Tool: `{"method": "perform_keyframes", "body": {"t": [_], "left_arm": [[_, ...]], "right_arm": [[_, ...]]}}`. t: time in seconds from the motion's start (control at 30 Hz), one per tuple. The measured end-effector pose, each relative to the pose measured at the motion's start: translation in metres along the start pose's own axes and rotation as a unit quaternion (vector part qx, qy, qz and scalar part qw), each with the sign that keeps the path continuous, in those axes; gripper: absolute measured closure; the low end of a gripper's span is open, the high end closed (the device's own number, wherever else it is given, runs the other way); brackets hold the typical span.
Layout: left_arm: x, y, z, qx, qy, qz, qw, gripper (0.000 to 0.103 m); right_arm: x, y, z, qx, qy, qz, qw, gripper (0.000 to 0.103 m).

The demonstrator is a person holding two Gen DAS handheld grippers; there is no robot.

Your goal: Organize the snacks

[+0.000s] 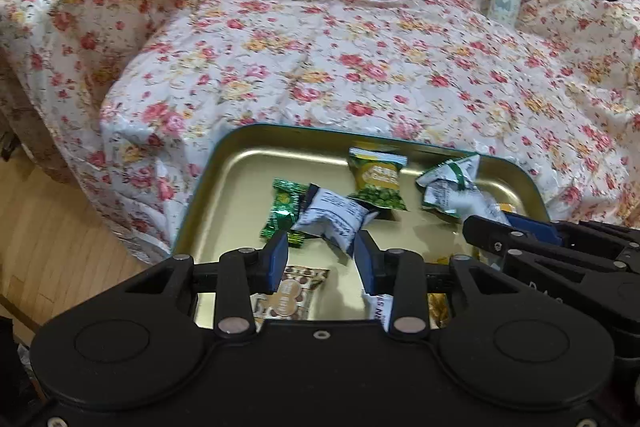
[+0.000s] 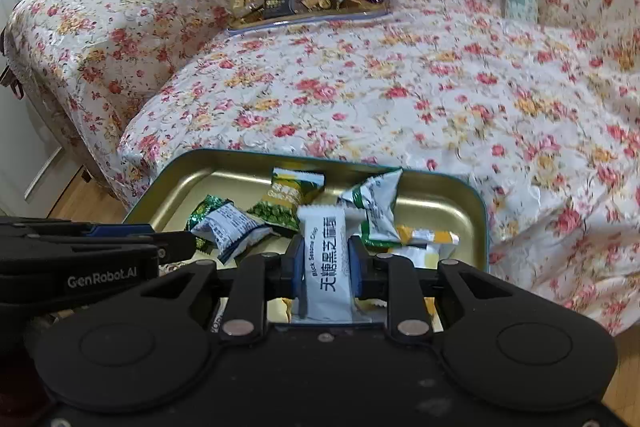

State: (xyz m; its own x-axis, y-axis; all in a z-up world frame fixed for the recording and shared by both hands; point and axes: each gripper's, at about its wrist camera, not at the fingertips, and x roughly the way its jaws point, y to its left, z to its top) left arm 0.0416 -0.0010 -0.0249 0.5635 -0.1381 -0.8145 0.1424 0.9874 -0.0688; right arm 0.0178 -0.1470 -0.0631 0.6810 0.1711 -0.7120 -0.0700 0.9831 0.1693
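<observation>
floral sofa, gold tin (image 2: pixel 476 211), right gripper (image 2: pixel 323 259) jaws clamping white sesame packet (image 2: pixel 326 259), left gripper (image 1: pixel 322 259) jaws apart, empty

"Black Sesame" on white packet (image 2: pixel 326 259); "GenRobot.AI" on left tool (image 2: pixel 176 247).

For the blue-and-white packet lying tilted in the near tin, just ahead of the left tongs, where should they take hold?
Grip the blue-and-white packet across its puffed middle, from above and the near side. It lies tilted over the green candy, so its near corner sits raised between the open left tongs; the flat crimped ends would likely slip.
</observation>
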Motion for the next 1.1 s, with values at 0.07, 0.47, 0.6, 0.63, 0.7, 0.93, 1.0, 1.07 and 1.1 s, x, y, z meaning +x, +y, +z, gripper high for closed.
{"method": "perform_keyframes", "body": {"t": [0.07, 0.47, 0.6, 0.63, 0.7, 0.93, 1.0, 1.07, 1.1], "left_arm": [[-0.003, 0.001, 0.0, -0.001, -0.006, 0.006, 1.0, 0.057], [-0.022, -0.007, -0.003, 0.014, -0.035, 0.018, 0.9991, 0.057], [-0.028, -0.012, -0.004, 0.023, -0.04, 0.022, 0.9987, 0.057], [-0.029, -0.014, -0.005, 0.027, -0.042, 0.023, 0.9985, 0.057], [-0.031, -0.016, -0.006, 0.032, -0.043, 0.022, 0.9983, 0.057], [-0.035, -0.021, -0.009, 0.039, -0.045, 0.019, 0.9981, 0.056], [-0.036, -0.02, -0.009, 0.035, -0.046, 0.019, 0.9981, 0.056], [-0.035, -0.019, -0.009, 0.034, -0.044, 0.017, 0.9983, 0.056], [-0.035, -0.019, -0.01, 0.033, -0.042, 0.015, 0.9985, 0.056]], "right_arm": [[-0.002, 0.003, 0.001, -0.007, -0.01, 0.0, 1.0, 0.078], [-0.04, 0.005, -0.002, -0.015, -0.047, -0.043, 0.998, 0.064], [-0.05, -0.001, -0.007, 0.003, -0.038, -0.061, 0.997, 0.058], [-0.052, -0.003, -0.008, 0.008, -0.033, -0.064, 0.997, 0.057], [-0.054, -0.003, -0.012, 0.014, -0.027, -0.069, 0.997, 0.056], [-0.06, 0.001, -0.02, 0.011, -0.036, -0.093, 0.995, 0.051], [-0.061, 0.0, -0.02, 0.012, -0.039, -0.097, 0.994, 0.051], [-0.061, -0.001, -0.02, 0.015, -0.04, -0.098, 0.994, 0.051], [-0.061, -0.001, -0.021, 0.016, -0.039, -0.098, 0.994, 0.051]]}}
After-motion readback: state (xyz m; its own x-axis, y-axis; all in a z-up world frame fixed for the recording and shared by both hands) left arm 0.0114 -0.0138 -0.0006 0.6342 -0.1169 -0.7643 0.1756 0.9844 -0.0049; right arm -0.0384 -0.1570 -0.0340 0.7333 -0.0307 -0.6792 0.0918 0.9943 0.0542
